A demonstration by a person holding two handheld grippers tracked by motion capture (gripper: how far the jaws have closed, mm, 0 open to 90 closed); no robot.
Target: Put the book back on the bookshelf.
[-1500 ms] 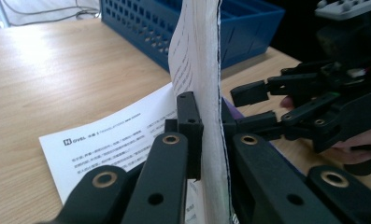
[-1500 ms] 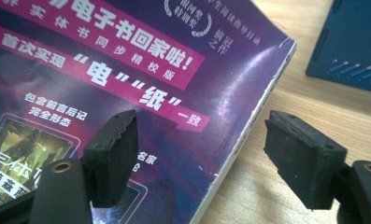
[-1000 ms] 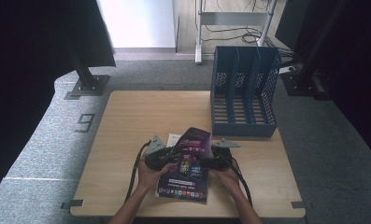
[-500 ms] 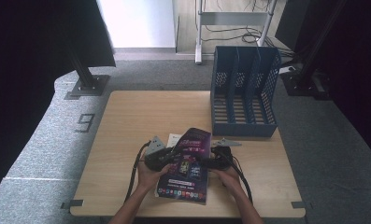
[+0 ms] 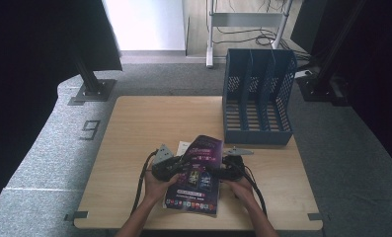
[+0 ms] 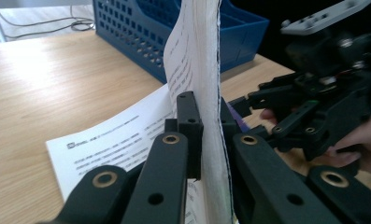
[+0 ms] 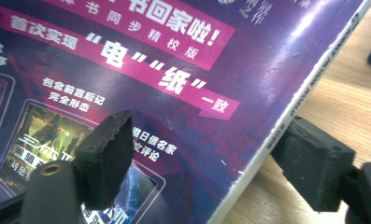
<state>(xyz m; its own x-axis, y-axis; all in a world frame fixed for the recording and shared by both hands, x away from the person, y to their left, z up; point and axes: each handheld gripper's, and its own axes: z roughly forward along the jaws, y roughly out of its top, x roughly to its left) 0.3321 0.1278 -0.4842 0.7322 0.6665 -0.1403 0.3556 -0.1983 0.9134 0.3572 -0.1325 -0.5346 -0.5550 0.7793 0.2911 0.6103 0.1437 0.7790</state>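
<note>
Purple-covered book [image 5: 197, 170] stands tilted near the counter's [image 5: 149, 118] front edge, its pages clamped by the left hand-held gripper [image 6: 206, 135], while the right hand-held gripper [image 7: 206, 154], jaws just narrowing yet unclamped, straddles its spine edge; next comes probably closing, then lifting toward the blue file rack [image 5: 257, 94].

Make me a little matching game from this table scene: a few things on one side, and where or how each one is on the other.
Things:
1. magazine
2. file rack
3. printed sheet
4. left gripper

States:
A. lies flat on the table
B. stands at the table's far right
C. shut on a page edge
D. purple cover, lifted between both grippers

Pairs: 1-D, 2-B, 3-A, 4-C
</note>
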